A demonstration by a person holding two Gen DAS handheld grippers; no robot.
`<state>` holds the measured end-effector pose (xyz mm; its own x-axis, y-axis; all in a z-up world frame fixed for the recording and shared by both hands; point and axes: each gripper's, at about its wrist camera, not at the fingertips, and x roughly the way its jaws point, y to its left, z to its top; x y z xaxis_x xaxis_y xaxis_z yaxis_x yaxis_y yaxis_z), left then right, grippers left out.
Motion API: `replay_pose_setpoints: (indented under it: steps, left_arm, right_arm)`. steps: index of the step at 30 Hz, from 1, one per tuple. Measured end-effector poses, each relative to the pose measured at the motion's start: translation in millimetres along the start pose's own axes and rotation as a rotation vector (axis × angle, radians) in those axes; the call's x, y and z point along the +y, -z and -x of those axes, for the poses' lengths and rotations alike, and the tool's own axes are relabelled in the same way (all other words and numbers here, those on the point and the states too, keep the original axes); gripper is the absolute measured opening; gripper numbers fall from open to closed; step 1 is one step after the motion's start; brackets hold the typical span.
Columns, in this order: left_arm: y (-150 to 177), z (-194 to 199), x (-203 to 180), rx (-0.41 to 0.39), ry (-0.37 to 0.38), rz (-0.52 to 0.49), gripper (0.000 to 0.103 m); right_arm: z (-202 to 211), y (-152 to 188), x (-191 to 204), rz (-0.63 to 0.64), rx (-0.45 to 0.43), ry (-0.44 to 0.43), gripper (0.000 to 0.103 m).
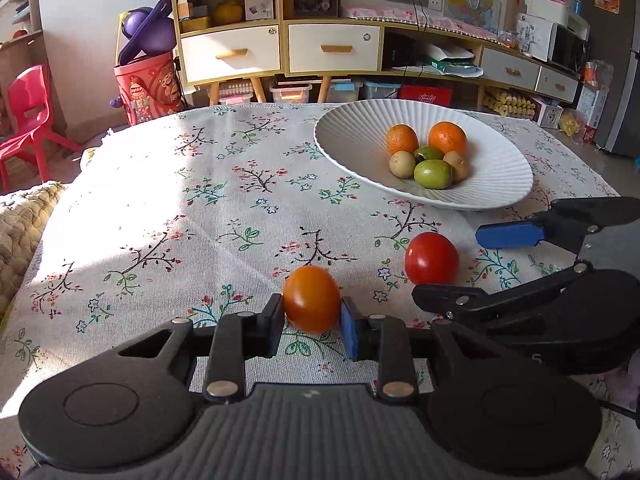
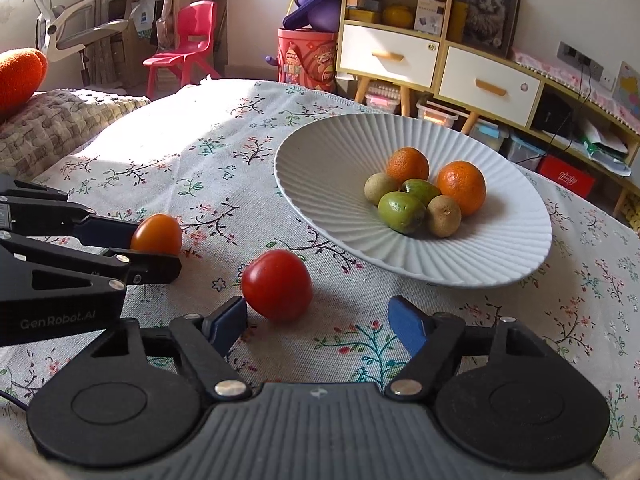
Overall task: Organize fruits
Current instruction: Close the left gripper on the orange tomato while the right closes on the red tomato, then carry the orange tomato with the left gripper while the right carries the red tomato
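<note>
— While the left gripper [image 1: 312, 316] points down at the flowered tablecloth [image 1: 168, 208], what does it have between its fingers?

— It pinches a small orange tomato [image 1: 311, 299]. One pad presses on each side of it, and the tomato sits just in front of the black finger mounts. From the right wrist view, the same orange tomato [image 2: 157, 234] is seen between the two dark fingers, low over the cloth. I cannot tell if it touches the cloth or is lifted a little.

— And the right gripper [image 2: 320, 322]?

— Its fingers are spread. The red tomato [image 2: 277, 285] lies on the tablecloth [image 2: 192, 160] near the left blue pad [image 2: 226, 322], maybe touching it. The other pad is clearly apart from it, so nothing is gripped. In the left wrist view, the red tomato [image 1: 431, 258] is just beside the right gripper [image 1: 460, 268], between its two fingers.

— Where are the other fruits?

— They are in the white ribbed bowl [image 2: 320, 168], which stands on the cloth behind the two tomatoes. Two oranges [image 2: 461, 187] are at the back, two green fruits [image 2: 401, 212] are in the middle, and two brown kiwis [image 2: 444, 216] are at the sides. All six touch each other in one group.

— Are the tomatoes close to the bowl?

— The red one is near its front rim, and the orange one is further to the left.
</note>
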<state>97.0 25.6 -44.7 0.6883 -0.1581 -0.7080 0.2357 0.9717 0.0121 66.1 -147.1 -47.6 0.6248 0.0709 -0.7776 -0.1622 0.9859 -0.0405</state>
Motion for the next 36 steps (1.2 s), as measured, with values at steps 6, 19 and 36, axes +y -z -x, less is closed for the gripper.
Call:
replay_pose_setpoints:
  steps: [6, 19, 36]
  left_arm:
    - [1.9, 2.3, 3.3, 0.005, -0.001, 0.006, 0.013]
    - [0.7, 3.5, 2.3, 0.007, 0.007, 0.013, 0.013]
    - [-11.7, 12.3, -4.0, -0.005, 0.038, 0.024, 0.013]
  right_arm:
    - [2.0, -2.3, 4.7, 0.002, -0.004, -0.033, 0.047]
    - [5.8, -5.6, -0.4, -0.015, -0.004, -0.059, 0.033]
    - [26.2, -10.9, -10.3, -0.034, -0.014, -0.061, 0.033]
